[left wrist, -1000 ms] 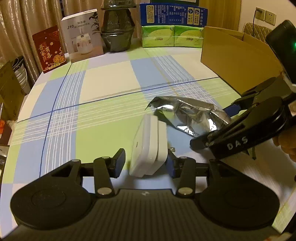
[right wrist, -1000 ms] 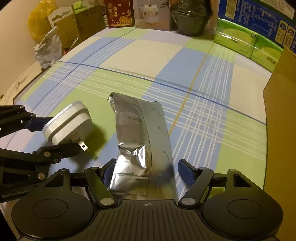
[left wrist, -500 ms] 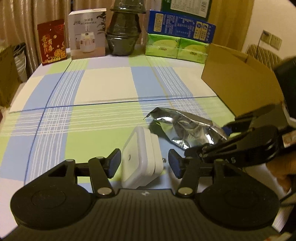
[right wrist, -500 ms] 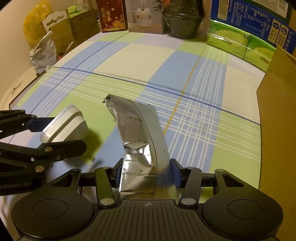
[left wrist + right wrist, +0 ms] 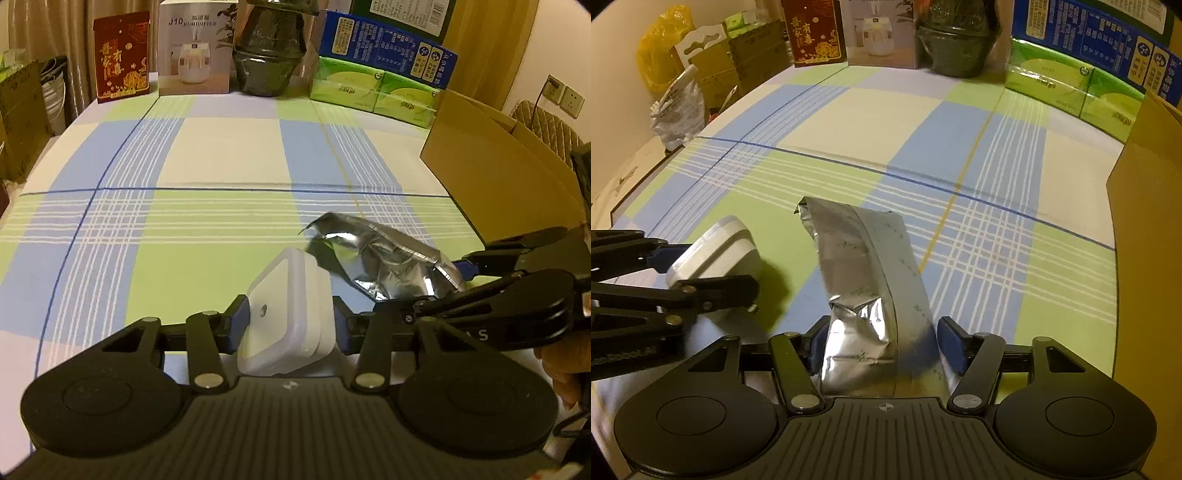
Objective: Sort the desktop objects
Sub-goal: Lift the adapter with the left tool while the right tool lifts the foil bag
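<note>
The left gripper (image 5: 290, 323) closes its jaws on a white rounded plug adapter (image 5: 288, 314) near the tabletop's (image 5: 221, 155) near edge. Beside it lies a crinkled silver foil pouch (image 5: 864, 280); a cardboard box (image 5: 491, 177) stands at the right edge. The right gripper (image 5: 882, 345) straddles the pouch, jaws opening.

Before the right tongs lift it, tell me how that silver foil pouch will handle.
The foil pouch is creased and crumpled, so it will probably flex and sag rather than stay flat. It looks flattened and nearly empty, so likely light. Its shiny film may slip: the right tongs are opening around its near end, with the pads seemingly not pressing it.
</note>
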`<state>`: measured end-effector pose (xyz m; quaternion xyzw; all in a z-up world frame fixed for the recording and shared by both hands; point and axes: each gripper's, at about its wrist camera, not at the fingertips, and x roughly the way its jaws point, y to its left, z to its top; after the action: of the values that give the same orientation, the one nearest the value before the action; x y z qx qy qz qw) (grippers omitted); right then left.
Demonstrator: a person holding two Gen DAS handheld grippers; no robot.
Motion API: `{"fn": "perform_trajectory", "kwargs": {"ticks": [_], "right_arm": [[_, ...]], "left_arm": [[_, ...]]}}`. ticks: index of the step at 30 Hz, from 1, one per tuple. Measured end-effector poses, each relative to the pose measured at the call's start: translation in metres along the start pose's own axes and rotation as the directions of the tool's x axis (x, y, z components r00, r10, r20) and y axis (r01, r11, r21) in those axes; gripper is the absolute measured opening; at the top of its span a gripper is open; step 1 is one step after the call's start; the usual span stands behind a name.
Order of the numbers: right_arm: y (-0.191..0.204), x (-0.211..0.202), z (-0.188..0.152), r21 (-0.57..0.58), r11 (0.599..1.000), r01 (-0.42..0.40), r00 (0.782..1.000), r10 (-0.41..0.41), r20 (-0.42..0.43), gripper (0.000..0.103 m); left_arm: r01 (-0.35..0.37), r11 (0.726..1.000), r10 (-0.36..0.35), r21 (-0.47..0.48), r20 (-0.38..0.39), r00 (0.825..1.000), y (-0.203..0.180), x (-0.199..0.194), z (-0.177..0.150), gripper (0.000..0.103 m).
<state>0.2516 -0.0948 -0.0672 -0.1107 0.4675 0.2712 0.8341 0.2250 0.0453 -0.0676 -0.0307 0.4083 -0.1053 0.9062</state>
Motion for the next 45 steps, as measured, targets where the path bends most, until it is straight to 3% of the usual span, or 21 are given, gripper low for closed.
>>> {"fn": "perform_trajectory", "kwargs": {"ticks": [4,6,15,25,38,45], "right_arm": [[0.003,0.000,-0.001,-0.018,1.000,0.009,1.000,-0.009,0.002,0.058],[0.003,0.000,-0.001,-0.019,1.000,0.016,1.000,-0.015,0.005,0.051],[0.001,-0.009,-0.001,0.000,0.999,0.032,0.998,-0.032,0.053,0.039],[-0.003,-0.022,-0.001,0.035,0.998,0.043,0.993,-0.047,0.108,0.039],[-0.010,-0.028,-0.011,0.086,0.995,0.055,0.993,-0.064,0.101,0.039],[-0.009,-0.054,-0.038,0.168,0.984,0.063,0.990,-0.083,0.111,0.039]], "left_arm": [[-0.009,1.000,0.009,0.016,0.011,1.000,-0.002,-0.004,0.001,0.034],[-0.010,1.000,0.010,0.021,0.011,1.000,-0.002,-0.004,0.000,0.034],[-0.041,0.996,0.039,0.078,0.031,0.999,-0.009,-0.009,-0.002,0.034],[-0.059,0.991,0.052,0.119,0.062,0.997,-0.015,-0.015,-0.002,0.034],[-0.050,0.992,0.043,0.119,0.063,0.997,-0.016,-0.018,-0.002,0.034],[-0.049,0.993,0.043,0.108,0.059,0.997,-0.015,-0.021,-0.007,0.034]]}}
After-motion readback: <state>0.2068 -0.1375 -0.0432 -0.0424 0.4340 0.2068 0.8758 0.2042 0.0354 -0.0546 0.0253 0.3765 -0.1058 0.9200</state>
